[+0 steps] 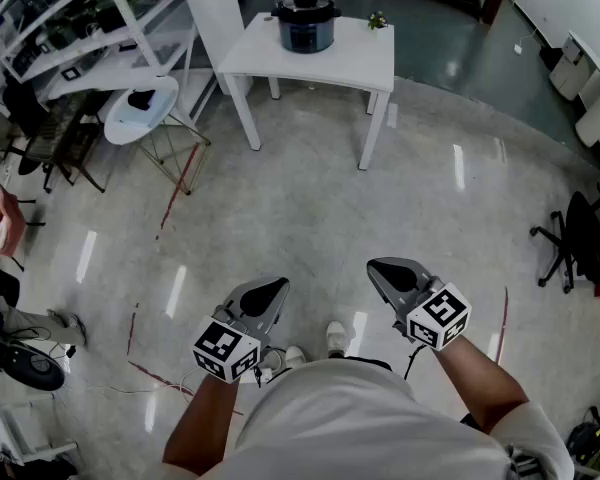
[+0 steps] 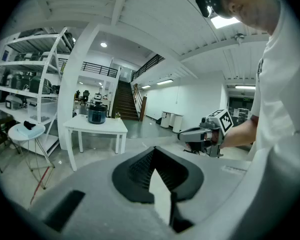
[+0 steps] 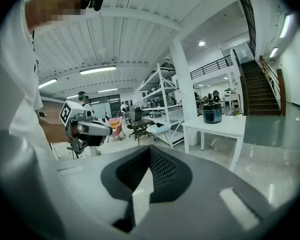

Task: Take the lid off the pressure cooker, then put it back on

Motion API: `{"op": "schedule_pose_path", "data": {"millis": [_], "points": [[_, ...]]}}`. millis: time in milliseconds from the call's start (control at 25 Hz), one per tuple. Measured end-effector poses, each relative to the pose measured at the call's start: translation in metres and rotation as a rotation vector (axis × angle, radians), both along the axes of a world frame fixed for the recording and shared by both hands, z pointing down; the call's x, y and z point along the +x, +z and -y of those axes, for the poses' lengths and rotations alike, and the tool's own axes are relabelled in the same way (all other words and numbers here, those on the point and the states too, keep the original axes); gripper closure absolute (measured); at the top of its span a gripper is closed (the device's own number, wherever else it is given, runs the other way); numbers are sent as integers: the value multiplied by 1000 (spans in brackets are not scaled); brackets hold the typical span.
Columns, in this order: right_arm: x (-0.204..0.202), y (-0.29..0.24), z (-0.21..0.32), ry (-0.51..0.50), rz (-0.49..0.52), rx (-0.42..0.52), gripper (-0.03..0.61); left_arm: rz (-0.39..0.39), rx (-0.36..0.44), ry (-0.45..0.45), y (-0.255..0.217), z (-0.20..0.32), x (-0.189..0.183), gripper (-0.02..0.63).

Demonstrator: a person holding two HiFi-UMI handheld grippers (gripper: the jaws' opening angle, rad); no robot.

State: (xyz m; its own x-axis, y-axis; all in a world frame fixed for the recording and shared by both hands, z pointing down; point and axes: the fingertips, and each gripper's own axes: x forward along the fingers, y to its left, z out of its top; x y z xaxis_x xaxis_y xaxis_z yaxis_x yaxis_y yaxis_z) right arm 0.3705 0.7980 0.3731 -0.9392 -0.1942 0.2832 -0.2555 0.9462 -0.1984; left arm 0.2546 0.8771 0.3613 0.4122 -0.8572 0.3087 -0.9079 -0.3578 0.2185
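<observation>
The pressure cooker (image 1: 306, 21) stands with its lid (image 1: 306, 6) on, towards the far side of a white table (image 1: 280, 60), well ahead of both grippers and somewhat to the left of the line they point along. A small potted plant (image 1: 378, 20) sits just beside it on the right gripper's side. A wide stretch of shiny floor (image 1: 310, 208) lies between the table and the jaws. The left gripper (image 1: 263, 298) and the right gripper (image 1: 392, 271) are held side by side at waist level, tilted slightly down. Each has its jaws pressed together on nothing, as each gripper view shows. Out to the left of the left gripper are a round side table (image 1: 140, 108) and shelving (image 1: 70, 18). The task looks not yet begun; the step in hand is the walk up to the table. To do it well, I would stop square to the cooker with it centred between the grippers, spread the jaws before reaching, steady the pot body with one gripper, and take the lid's top handle with the other, probably with a twist before lifting.
</observation>
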Motion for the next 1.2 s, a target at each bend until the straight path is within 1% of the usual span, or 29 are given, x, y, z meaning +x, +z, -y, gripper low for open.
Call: {"op": "schedule_pose_path", "data": {"millis": [200, 320, 520, 640, 680, 720, 760, 800, 960, 1200], "points": [[5, 5, 38, -16, 9, 22, 571, 4, -15, -21, 7, 39, 0, 611], [10, 13, 57, -22, 15, 13, 569, 11, -18, -21, 11, 60, 6, 611], [13, 22, 81, -62, 27, 9, 568, 22, -25, -33, 17, 90, 11, 609], [13, 24, 96, -55, 45, 12, 566, 21, -42, -30, 21, 106, 10, 609], [11, 25, 102, -51, 48, 13, 566, 22, -44, -29, 22, 113, 7, 609], [8, 26, 109, -46, 51, 10, 552, 22, -43, -27, 22, 121, 4, 609], [5, 27, 117, -41, 54, 8, 520, 22, -41, -23, 22, 129, 1, 608], [2, 28, 124, -36, 56, 5, 498, 21, -39, -15, 23, 138, -2, 594], [-12, 33, 161, -2, 55, 3, 485, 18, -36, 22, 30, 180, -17, 513], [-67, 24, 231, 66, 23, 3, 486, 4, -30, 86, 30, 258, -74, 517]]}}
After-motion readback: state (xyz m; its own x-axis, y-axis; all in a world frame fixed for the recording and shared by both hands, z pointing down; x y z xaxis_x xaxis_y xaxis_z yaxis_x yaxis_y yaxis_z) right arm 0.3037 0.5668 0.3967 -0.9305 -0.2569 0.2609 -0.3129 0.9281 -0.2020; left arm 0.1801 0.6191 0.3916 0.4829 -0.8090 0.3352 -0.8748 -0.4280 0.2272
